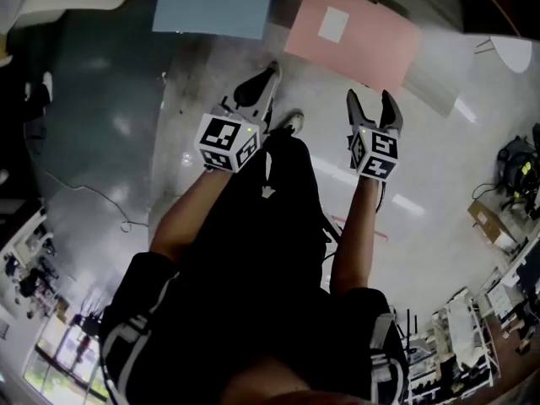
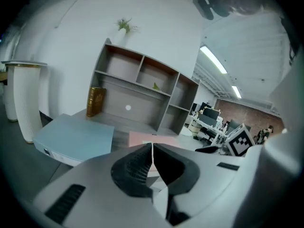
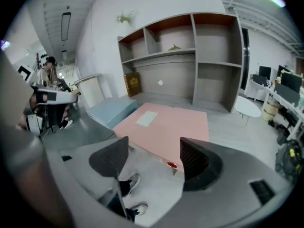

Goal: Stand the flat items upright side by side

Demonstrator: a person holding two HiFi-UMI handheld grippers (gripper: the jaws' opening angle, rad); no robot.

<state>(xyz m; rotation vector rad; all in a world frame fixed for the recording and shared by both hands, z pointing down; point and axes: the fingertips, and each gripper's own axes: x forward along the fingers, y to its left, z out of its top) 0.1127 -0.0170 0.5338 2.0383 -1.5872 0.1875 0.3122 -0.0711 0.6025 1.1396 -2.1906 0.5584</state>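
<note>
Head view: pink board [image 1: 371,45] and blue board [image 1: 211,5] lie flat; left gripper [image 1: 269,74] jaws together, right gripper [image 1: 369,99] spread.

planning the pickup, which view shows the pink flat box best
The right gripper view: the pink flat box fills the middle, lying flat on the floor, white label clear. The head view shows it small near the top edge; the left gripper view shows only a thin strip.
</note>
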